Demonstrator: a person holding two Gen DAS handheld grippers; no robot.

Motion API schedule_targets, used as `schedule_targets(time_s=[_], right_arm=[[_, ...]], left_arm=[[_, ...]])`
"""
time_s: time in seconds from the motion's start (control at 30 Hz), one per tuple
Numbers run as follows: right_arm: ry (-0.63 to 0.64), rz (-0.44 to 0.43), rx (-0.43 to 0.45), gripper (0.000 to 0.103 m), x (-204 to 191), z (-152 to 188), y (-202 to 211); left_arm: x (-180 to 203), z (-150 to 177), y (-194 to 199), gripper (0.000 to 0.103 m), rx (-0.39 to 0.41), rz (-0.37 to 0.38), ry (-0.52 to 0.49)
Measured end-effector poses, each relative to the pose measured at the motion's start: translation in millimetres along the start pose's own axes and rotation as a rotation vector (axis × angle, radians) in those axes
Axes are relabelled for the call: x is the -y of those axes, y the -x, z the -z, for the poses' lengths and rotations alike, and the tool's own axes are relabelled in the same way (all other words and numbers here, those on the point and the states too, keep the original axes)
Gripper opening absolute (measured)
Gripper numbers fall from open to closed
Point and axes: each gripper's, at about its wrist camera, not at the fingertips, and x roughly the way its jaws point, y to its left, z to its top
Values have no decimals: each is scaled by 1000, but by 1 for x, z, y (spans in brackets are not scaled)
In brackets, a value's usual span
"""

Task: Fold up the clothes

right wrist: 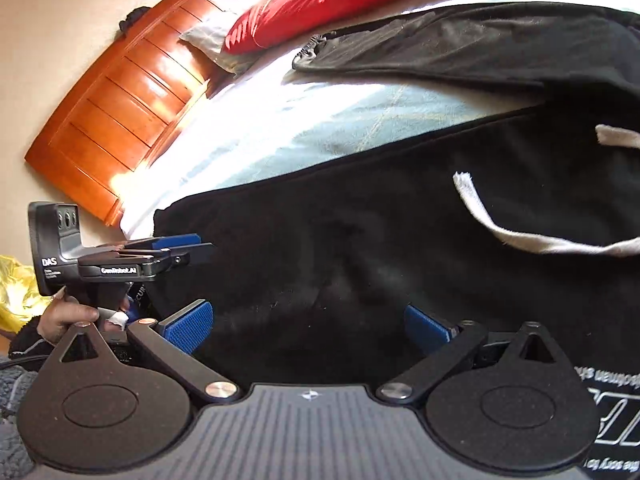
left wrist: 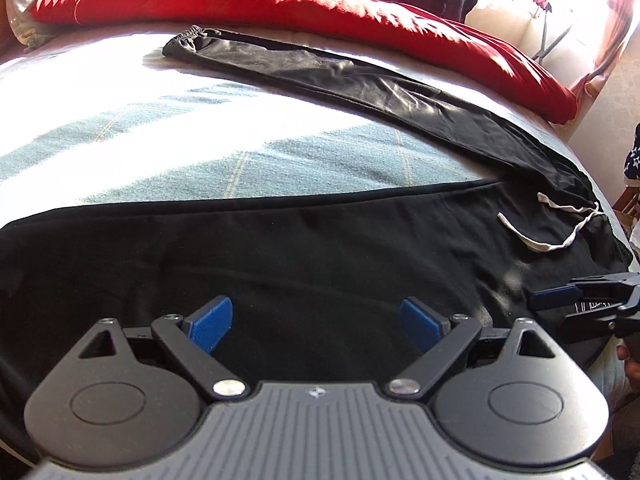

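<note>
On the bed (left wrist: 200, 152), across its pale blue-green cover, we find a pair of black trousers (left wrist: 320, 248) spread open; one leg runs along the near edge beneath both tools, the other (left wrist: 360, 80) angles away toward a red quilt (left wrist: 280, 0), its elastic cuff lying farthest from us; a white drawstring (left wrist: 552, 236) marks the waist at the right end; a wooden headboard (right wrist: 120, 92) stands beyond the bed's far left

We note the left gripper (left wrist: 316, 322) poised over the near leg, its blue pads standing wide apart with nothing between them; the right gripper (right wrist: 308, 326) is likewise spread wide and empty above the black cloth just short of the drawstring; neither pad appears to press on fabric; each tool shows in the other's view, near the trousers' front edge

We judge the step in hand to be a first grasp, preparatory to laying one leg over the other; to do it well, we advise pinching a single clean edge at each end, waist and cuff alike; both hands should lift level so the cloth does not bunch; the drawstring is best kept clear of the pads; seams should be aligned before release
</note>
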Motion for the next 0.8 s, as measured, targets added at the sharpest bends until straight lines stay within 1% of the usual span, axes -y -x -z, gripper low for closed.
schedule_targets(time_s=[0.03, 0.1, 0.13, 0.2, 0.27, 0.33, 0.4, 0.47, 0.53, 0.57, 0.63, 0.73, 0.77, 0.8], right_arm=[[-1, 25, 1, 103, -6, 3, -10], [31, 101, 64, 103, -16, 3, -25], [25, 120, 92, 103, -17, 0, -29], [-1, 163, 142, 103, -17, -6, -37], [-63, 199, 165, 103, -21, -12, -38], [-25, 211, 166, 103, -35, -11, -35], [20, 221, 164, 103, -50, -9, -31], [78, 284, 133, 103, -61, -4, -38], [62, 341, 81, 103, -61, -1, -56], [49, 368, 76, 103, -60, 1, -63], [64, 421, 90, 103, -65, 4, -70], [97, 489, 71, 103, -71, 6, -81], [100, 502, 68, 103, -73, 5, -83], [102, 514, 64, 103, -74, 5, -84]], left_arm=[[-4, 1, -2, 91, -10, 9, -6], [-14, 4, -5, 91, -31, 13, -10], [-20, 5, -3, 91, -34, 17, -12], [-33, 8, 2, 91, -36, 31, -12], [-42, 8, 9, 91, -29, 30, -19], [-49, 9, 19, 91, -20, 17, -37], [-60, 12, 26, 92, -20, 23, -46], [-71, 18, 27, 93, -34, 30, -44], [-85, 27, 27, 93, -44, 3, -33], [-92, 29, 29, 93, -43, -12, -28], [-109, 31, 34, 93, -17, -51, 3], [-135, 24, 40, 92, 18, -126, 68], [-139, 20, 43, 92, 35, -130, 67], [-140, 16, 46, 92, 57, -112, 53]])
